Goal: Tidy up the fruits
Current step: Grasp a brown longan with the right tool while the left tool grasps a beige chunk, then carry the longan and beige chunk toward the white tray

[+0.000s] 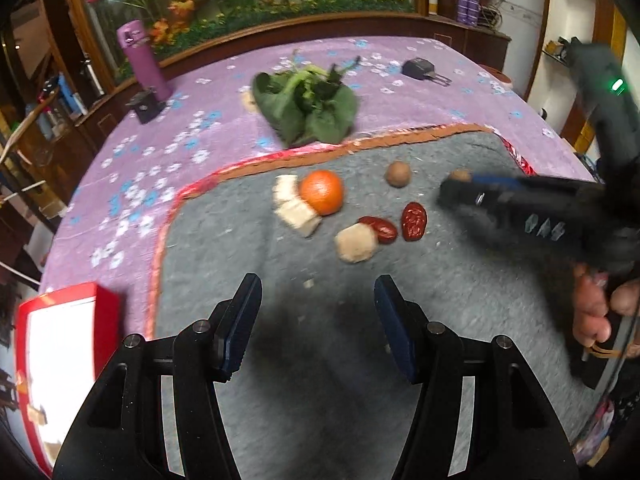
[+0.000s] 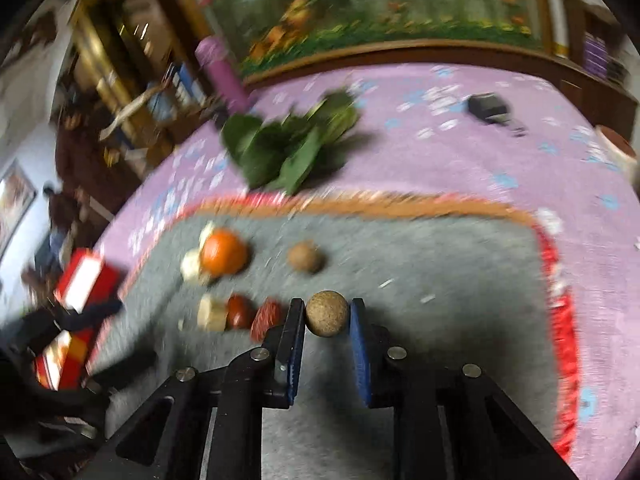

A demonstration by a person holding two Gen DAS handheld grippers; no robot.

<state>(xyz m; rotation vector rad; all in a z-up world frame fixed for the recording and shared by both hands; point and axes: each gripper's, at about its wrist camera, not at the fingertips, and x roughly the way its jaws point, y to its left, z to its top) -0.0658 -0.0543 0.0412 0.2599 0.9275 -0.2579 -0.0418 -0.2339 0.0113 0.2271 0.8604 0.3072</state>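
Note:
On the grey mat [image 1: 248, 280] lie an orange [image 1: 322, 192], a brown round fruit [image 1: 398, 174], two red dates [image 1: 414, 222] and several beige chunks [image 1: 356, 242]. My left gripper [image 1: 318, 284] hovers open over bare mat in front of them, with nothing between its fingers. In the right wrist view my right gripper [image 2: 327, 303] has its blue pads on both sides of a second brown round fruit [image 2: 327, 313] resting on the mat. The orange [image 2: 223, 251] and the other brown fruit [image 2: 306, 257] lie beyond it, and the dates [image 2: 267, 318] are just to its left.
A bunch of leafy greens [image 1: 308, 108] lies on the purple flowered cloth [image 1: 400, 104] behind the mat. A red and white box [image 1: 68, 340] sits at the left edge. A purple bottle [image 1: 144, 60] and a small black object [image 1: 420, 69] stand farther back.

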